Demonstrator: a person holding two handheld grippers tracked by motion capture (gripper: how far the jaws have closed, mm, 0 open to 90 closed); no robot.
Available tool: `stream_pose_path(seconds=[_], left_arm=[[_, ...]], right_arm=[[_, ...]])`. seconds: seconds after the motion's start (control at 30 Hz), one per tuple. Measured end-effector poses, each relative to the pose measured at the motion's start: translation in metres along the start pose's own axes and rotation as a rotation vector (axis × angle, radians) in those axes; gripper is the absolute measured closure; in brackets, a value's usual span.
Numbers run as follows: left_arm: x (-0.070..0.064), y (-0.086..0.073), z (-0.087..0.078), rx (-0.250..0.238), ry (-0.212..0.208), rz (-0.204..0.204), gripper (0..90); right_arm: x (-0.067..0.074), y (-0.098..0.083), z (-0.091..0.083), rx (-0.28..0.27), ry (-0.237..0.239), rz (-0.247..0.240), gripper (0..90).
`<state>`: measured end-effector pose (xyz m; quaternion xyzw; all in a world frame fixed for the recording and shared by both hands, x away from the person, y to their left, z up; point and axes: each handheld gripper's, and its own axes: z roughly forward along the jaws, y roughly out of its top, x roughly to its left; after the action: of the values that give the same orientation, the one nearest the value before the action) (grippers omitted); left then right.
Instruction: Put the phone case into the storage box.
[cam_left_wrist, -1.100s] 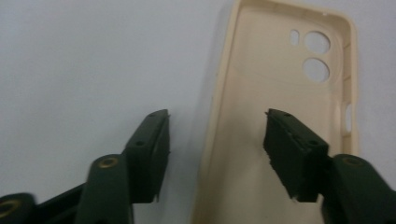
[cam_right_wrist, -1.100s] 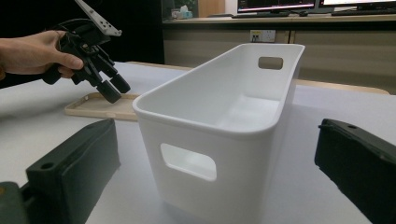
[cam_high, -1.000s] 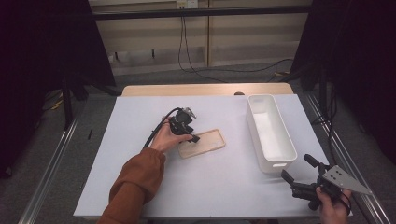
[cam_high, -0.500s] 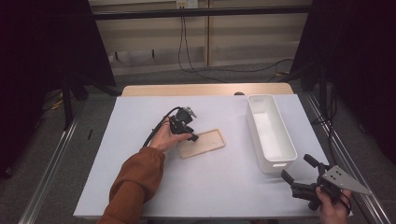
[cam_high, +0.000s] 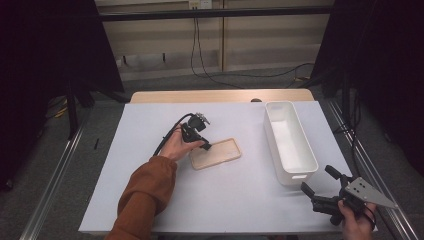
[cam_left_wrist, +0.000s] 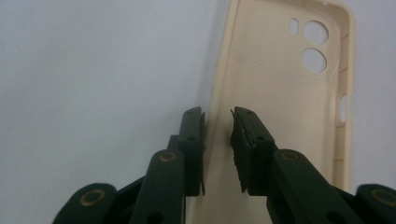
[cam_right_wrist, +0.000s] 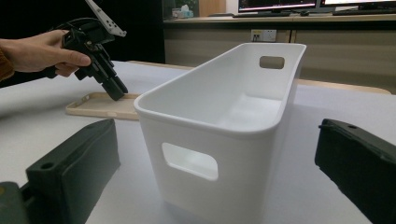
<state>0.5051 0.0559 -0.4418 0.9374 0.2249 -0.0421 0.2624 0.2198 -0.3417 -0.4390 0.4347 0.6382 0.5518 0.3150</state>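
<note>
Phone case (cam_high: 215, 153) flat on table (cam_high: 240, 200) — left gripper (cam_left_wrist: 218, 122) jaws parted astride its edge — right gripper (cam_high: 320, 180) spread wide.

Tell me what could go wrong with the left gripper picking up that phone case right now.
1. The left gripper straddles only the thin side wall of the beige phone case, with its fingers not yet closed. A soft rim may bend or slip out.
2. Lifted by one edge, the case could swing or drop onto the table.
3. The white bin is narrow, so a tilted case might catch its rim if carried there.
</note>
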Motion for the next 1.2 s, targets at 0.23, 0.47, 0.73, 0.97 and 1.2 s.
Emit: stream_pose_path(seconds=[0.23, 0.47, 0.73, 0.97, 1.2], left_arm=[[0.003, 0.001, -0.001, 0.005, 0.0, -0.007, 79.4], [0.001, 0.001, -0.001, 0.001, 0.019, -0.004, 82.2], [-0.005, 0.001, -0.001, 0.003, 0.076, 0.058, 86.2], [-0.007, 0.0, -0.001, -0.009, 0.091, 0.069, 87.8], [-0.007, -0.003, -0.002, -0.028, 0.1, 0.053, 87.9]], right_arm=[[0.0, 0.0, 0.0, 0.001, -0.002, 0.001, 0.0], [0.0, 0.0, 0.0, 0.001, 0.0, 0.0, 0.0], [0.0, 0.0, -0.001, 0.003, 0.0, -0.002, 0.0], [-0.001, 0.0, -0.001, 0.003, 0.001, -0.004, 0.0], [-0.001, 0.0, -0.002, -0.001, -0.003, 0.0, 0.0]])
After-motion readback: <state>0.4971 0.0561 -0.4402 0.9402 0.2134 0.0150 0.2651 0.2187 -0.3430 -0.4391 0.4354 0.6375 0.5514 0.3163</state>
